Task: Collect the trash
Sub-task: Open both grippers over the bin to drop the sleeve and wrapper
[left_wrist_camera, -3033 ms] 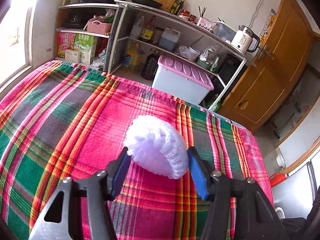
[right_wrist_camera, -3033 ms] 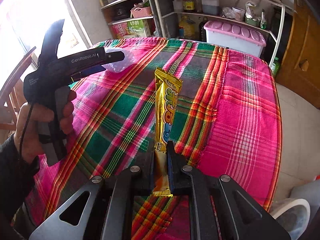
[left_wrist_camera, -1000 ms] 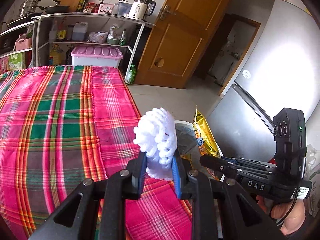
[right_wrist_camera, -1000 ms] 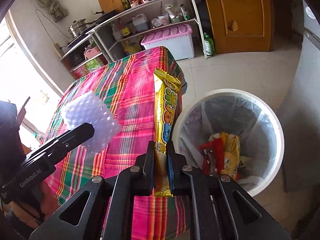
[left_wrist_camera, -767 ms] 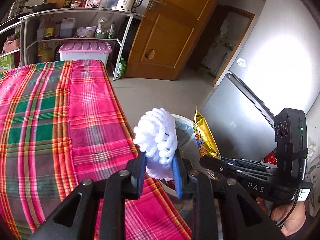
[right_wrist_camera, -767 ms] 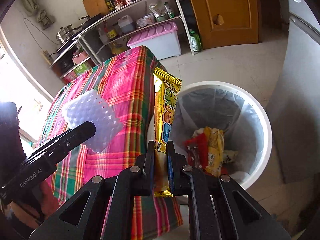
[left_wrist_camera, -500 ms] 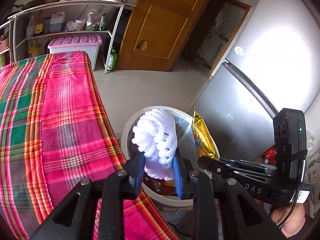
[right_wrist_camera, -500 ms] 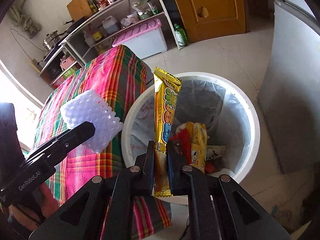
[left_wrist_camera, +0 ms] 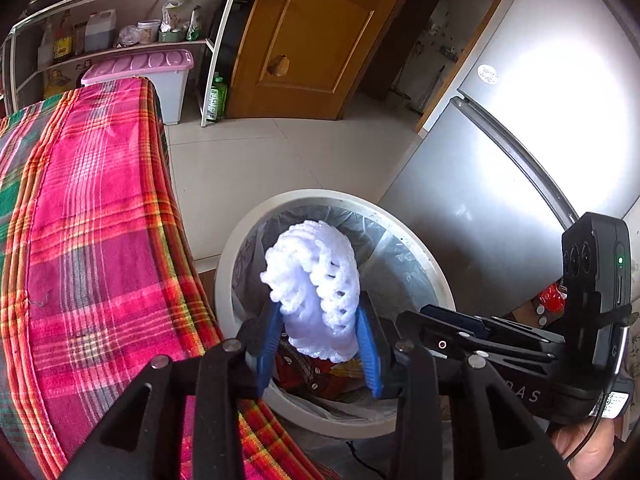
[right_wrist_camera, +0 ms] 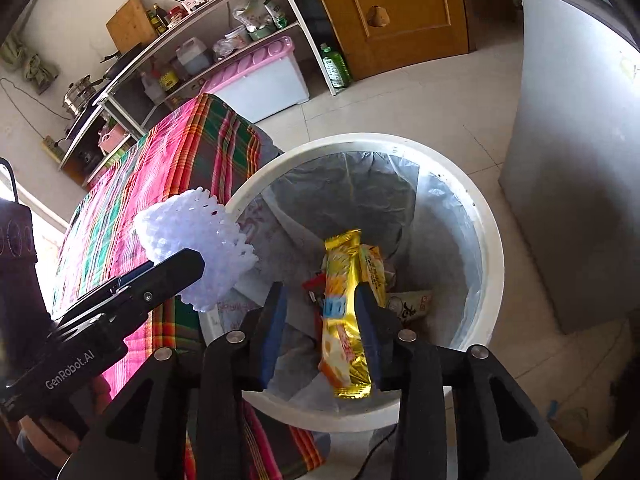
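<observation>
Right wrist view: right gripper point(right_wrist_camera: 320, 326) spread wide over white bin point(right_wrist_camera: 490, 264), gripping nothing — yellow snack wrapper point(right_wrist_camera: 344, 312) loose between blue pads, over other wrappers inside; left gripper point(left_wrist_camera: 318, 338) parted above same bin beside plaid tablecloth point(left_wrist_camera: 88, 220), white foam net point(left_wrist_camera: 316, 280) between its fingers — whether gripped or loose, cannot tell.

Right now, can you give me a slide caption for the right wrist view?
Right gripper open above the bin, yellow wrapper between its fingers; left gripper alongside holds white foam net.
</observation>
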Demonstrator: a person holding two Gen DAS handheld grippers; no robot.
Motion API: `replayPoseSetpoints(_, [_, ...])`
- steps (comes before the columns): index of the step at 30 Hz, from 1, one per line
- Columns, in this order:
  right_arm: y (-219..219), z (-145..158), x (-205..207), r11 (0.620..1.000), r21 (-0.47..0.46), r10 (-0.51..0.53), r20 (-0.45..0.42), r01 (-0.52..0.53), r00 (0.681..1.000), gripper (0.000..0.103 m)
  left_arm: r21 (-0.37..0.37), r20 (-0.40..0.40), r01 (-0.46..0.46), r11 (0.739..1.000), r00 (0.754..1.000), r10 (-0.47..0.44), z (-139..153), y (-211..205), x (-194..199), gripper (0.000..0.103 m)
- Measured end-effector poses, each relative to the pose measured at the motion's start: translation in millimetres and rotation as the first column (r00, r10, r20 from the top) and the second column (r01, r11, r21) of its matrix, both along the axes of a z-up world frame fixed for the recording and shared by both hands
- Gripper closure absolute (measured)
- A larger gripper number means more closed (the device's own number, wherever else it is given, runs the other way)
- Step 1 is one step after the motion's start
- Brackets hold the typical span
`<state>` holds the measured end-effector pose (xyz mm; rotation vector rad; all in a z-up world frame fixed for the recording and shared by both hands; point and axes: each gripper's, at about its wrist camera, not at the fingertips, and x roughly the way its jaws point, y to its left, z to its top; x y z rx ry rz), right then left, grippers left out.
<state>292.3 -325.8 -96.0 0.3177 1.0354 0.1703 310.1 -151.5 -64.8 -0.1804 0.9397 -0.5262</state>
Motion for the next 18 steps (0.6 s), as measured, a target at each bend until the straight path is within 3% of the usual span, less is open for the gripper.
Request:
replayPoseSetpoints(2, [0.1,0.8,0.3,1.0,-0.003,-0.001,0.004,0.001,1.0,0.065,-0.004,-0.007,-0.001,1.0,1.0,0.001,-2.5,-0.3,-0.3,0.054])
replayPoseSetpoints(7, [1.7,2.4,0.1,1.0,-0.002,0.0,0.007,0.0,1.0,0.065,-0.016,-0.019,-0.004,1.0,1.0,0.003,-3.6,2.8,-1.0,0.049])
replayPoseSetpoints(18, [13.6,21.5,-20.0,1.0,-0.018,0.015,0.055,-0.014,0.998,0.065,-0.011,0.064,-0.033,0.999,0.997,0.033,23.2,25.7,-33.1,0.049])
